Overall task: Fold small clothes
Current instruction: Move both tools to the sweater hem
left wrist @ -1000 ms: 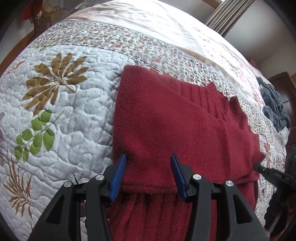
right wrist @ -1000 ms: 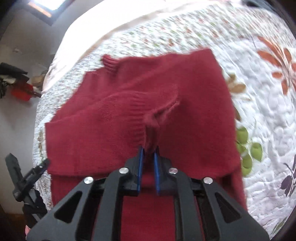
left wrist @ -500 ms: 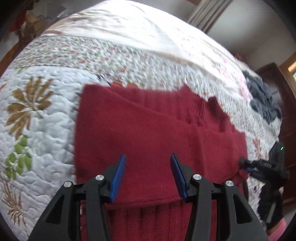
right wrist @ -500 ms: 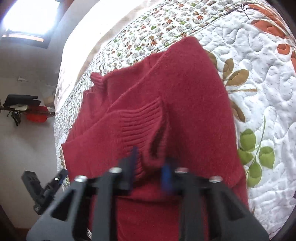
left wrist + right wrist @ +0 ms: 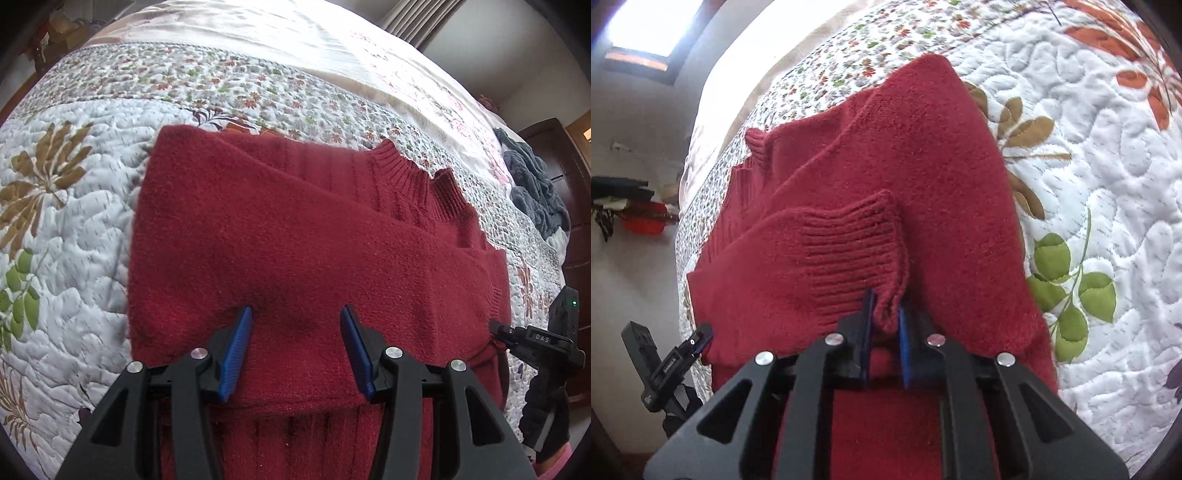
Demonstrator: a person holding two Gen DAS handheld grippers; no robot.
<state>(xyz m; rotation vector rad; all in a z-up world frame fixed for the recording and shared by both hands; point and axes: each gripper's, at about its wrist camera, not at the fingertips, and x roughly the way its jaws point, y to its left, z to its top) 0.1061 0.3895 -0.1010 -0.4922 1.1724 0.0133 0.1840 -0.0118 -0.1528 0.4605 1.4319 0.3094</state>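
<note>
**Second sleeve being laid across the sweater**

The right gripper pinches the ribbed cuff over the red sweater, which lies mid-quilt. The left gripper hovers spread above it. Next, probably: lower the cuff flat, release.

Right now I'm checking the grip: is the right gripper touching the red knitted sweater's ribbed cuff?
Touching. The right wrist view shows the right gripper with its blue pads closed on the ribbed cuff.
</note>
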